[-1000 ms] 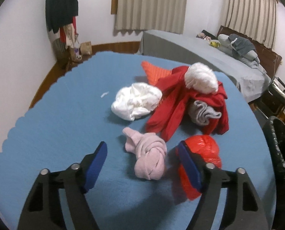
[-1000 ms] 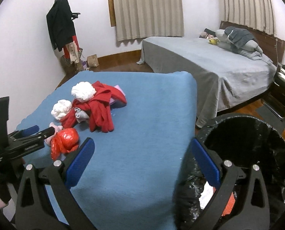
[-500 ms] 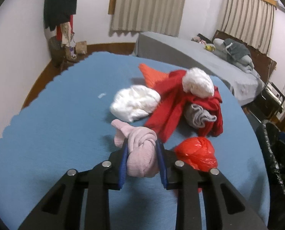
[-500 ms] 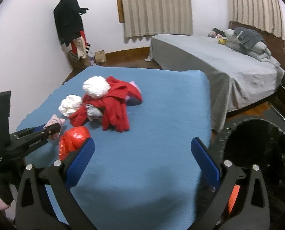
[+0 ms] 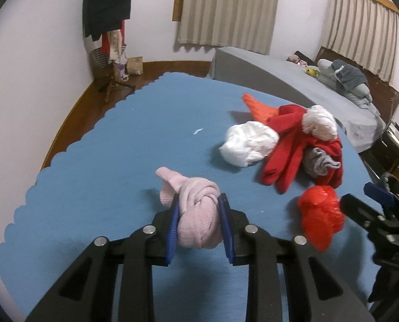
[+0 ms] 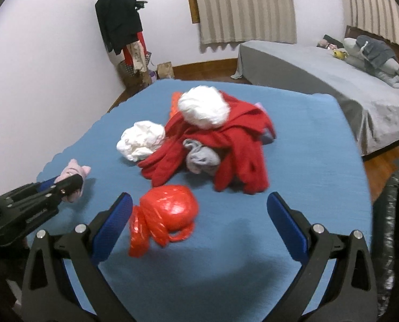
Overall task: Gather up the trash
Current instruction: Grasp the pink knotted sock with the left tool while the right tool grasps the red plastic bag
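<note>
My left gripper (image 5: 199,225) is shut on a knotted pink cloth bundle (image 5: 196,214), held just above the blue blanket (image 5: 119,147); the same gripper (image 6: 65,187) with the pink bundle (image 6: 72,171) shows at the left of the right wrist view. A crumpled red plastic bag (image 6: 164,214) lies on the blanket between the wide-apart blue pads of my open right gripper (image 6: 199,212), nearer its left pad and not touched. The red bag (image 5: 321,214) is right of the left gripper, with the right gripper's fingers (image 5: 371,209) beside it.
Beyond the bag lies a pile of red garments (image 6: 234,145) with a grey sock (image 6: 202,158) and two white bundles (image 6: 140,139) (image 6: 202,107). A black-lined bin (image 6: 395,228) stands at the blanket's right edge. A grey bed (image 6: 320,80) and coat rack (image 6: 121,26) lie further back.
The left gripper closed on the pink bundle and carried it left, off the blanket. The right gripper swung from over the bin to the red bag, staying wide open.
</note>
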`<action>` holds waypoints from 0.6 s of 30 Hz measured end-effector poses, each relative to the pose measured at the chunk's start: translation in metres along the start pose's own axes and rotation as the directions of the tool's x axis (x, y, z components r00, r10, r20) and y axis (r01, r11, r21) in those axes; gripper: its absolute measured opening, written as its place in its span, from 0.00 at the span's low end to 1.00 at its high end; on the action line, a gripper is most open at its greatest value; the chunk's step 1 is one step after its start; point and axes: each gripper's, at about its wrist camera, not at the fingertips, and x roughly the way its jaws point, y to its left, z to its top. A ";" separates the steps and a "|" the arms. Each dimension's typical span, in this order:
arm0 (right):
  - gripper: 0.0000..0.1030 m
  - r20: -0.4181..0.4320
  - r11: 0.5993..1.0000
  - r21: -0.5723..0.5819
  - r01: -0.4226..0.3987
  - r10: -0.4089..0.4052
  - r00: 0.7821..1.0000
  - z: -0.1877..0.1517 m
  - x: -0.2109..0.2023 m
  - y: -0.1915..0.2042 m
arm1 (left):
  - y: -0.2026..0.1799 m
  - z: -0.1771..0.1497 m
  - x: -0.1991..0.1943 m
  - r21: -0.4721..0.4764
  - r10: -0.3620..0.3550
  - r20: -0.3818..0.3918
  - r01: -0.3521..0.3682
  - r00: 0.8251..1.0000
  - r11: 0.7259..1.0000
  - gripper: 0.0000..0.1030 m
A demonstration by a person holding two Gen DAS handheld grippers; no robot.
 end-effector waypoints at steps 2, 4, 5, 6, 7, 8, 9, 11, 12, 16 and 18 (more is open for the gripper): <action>0.83 -0.020 1.000 -0.009 0.003 -0.003 1.000 -0.002 0.009 0.005 | 0.005 -0.002 0.001 -0.004 0.005 -0.003 -0.005 1.000 1.000 0.27; 0.79 -0.041 1.000 -0.012 0.000 0.000 0.999 -0.003 0.019 0.009 | 0.009 -0.003 0.003 -0.008 0.007 -0.008 -0.007 1.000 1.000 0.27; 0.79 -0.045 1.000 -0.012 -0.004 0.003 0.999 -0.004 0.021 0.010 | 0.010 -0.003 0.004 -0.010 0.007 -0.009 -0.007 1.000 1.000 0.27; 0.75 -0.052 1.000 -0.015 -0.014 0.013 0.999 -0.003 0.024 0.012 | 0.011 -0.003 0.004 -0.011 0.007 -0.009 -0.007 1.000 1.000 0.27; 0.67 -0.056 0.999 -0.017 -0.028 0.027 0.998 -0.003 0.025 0.013 | 0.012 -0.003 0.004 -0.011 0.007 -0.009 -0.007 1.000 1.000 0.27; 0.62 -0.061 0.999 -0.021 -0.046 0.045 0.997 -0.003 0.026 0.015 | 0.013 -0.004 0.004 -0.010 0.006 -0.009 -0.006 1.000 1.000 0.27; 0.51 -0.068 0.997 -0.024 -0.074 0.072 0.995 -0.003 0.026 0.016 | 0.013 -0.004 0.004 -0.011 0.005 -0.009 -0.005 1.000 1.000 0.27; 0.42 -0.080 0.995 -0.021 -0.102 0.101 0.992 -0.002 0.025 0.017 | 0.013 -0.004 0.004 -0.011 0.003 -0.005 -0.004 1.000 1.000 0.27; 0.38 -0.077 0.994 -0.014 -0.108 0.106 0.991 -0.002 0.023 0.016 | 0.012 -0.004 0.003 -0.012 0.003 -0.004 -0.003 1.000 1.000 0.27; 0.35 -0.064 0.992 0.020 -0.123 0.124 0.990 0.003 0.008 0.003 | 0.007 0.001 -0.002 -0.004 -0.005 0.008 0.005 1.000 1.000 0.27; 0.35 -0.043 0.993 0.028 -0.117 0.118 0.992 0.008 -0.002 -0.003 | 0.002 0.005 -0.005 0.004 -0.011 0.019 0.010 1.000 1.000 0.27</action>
